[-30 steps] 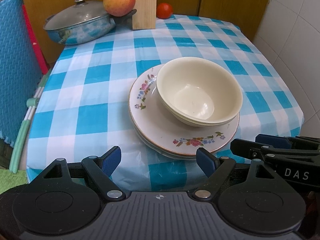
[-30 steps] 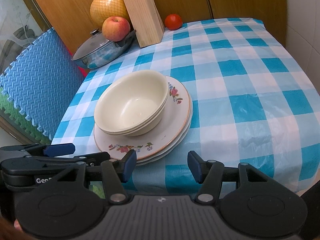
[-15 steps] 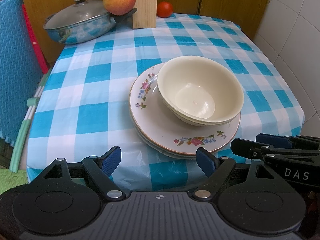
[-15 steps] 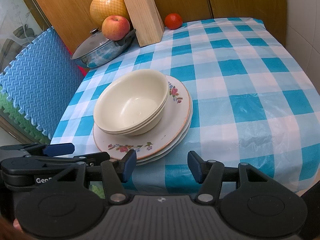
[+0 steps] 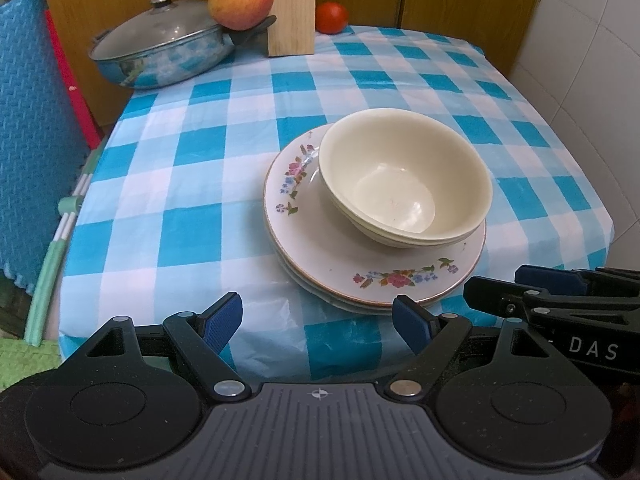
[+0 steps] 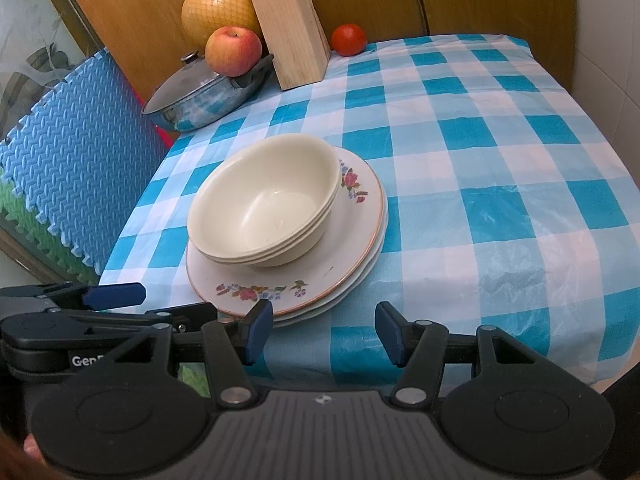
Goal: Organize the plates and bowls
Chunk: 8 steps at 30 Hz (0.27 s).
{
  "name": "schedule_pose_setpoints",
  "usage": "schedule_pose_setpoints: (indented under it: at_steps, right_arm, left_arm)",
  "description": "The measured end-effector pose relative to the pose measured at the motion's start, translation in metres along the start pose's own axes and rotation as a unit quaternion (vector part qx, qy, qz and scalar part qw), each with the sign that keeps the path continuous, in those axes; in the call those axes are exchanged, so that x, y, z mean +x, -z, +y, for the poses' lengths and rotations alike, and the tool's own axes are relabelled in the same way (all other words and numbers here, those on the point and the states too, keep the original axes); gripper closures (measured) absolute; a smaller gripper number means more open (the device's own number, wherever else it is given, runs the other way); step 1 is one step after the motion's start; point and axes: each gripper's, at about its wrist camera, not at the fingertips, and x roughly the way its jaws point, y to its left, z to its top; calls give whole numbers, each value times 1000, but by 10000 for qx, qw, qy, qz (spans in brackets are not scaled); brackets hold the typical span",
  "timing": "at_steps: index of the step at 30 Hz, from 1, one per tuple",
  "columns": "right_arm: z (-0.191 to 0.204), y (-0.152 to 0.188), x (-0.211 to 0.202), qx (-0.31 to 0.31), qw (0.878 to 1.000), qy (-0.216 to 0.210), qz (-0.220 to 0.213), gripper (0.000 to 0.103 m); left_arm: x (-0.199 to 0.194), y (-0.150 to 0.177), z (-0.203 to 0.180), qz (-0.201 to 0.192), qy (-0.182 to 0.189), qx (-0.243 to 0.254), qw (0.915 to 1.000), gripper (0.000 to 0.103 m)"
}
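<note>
A stack of cream bowls [image 5: 404,184] [image 6: 264,212] rests nested on a stack of floral-rimmed plates [image 5: 320,256] [image 6: 352,236] near the front edge of the blue-checked table. My left gripper [image 5: 318,320] hangs open just short of the table's front edge, nothing between its blue pads. My right gripper [image 6: 324,332] is open too, level with the plates' near rim and slightly right of it, holding nothing. Each gripper shows at the edge of the other's view: the right gripper [image 5: 560,292], the left gripper [image 6: 100,300].
At the back of the table [image 6: 500,160] stand a lidded pan [image 5: 160,48] [image 6: 204,92], an apple [image 6: 234,50], a netted pomelo [image 6: 218,10], a wooden knife block [image 6: 290,28] and a tomato [image 6: 349,39]. Blue foam mats [image 6: 68,148] stand to the left; a tiled wall [image 5: 592,80] on the right.
Both views have shifted slightly closer to the table and dishes. The bowls and plates have stayed put, and both grippers remain open.
</note>
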Motion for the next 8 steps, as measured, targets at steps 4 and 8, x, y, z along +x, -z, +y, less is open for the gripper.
schedule_pose_setpoints:
  at_steps: [4, 8]
  right_arm:
    - [0, 0, 0, -9, 10000, -4, 11, 48]
    - [-1, -1, 1, -3, 10000, 7, 35, 45]
  left_arm:
    - [0, 1, -1, -33, -43, 33, 10000, 15]
    - [-1, 1, 0, -50, -131, 58, 9999, 13]
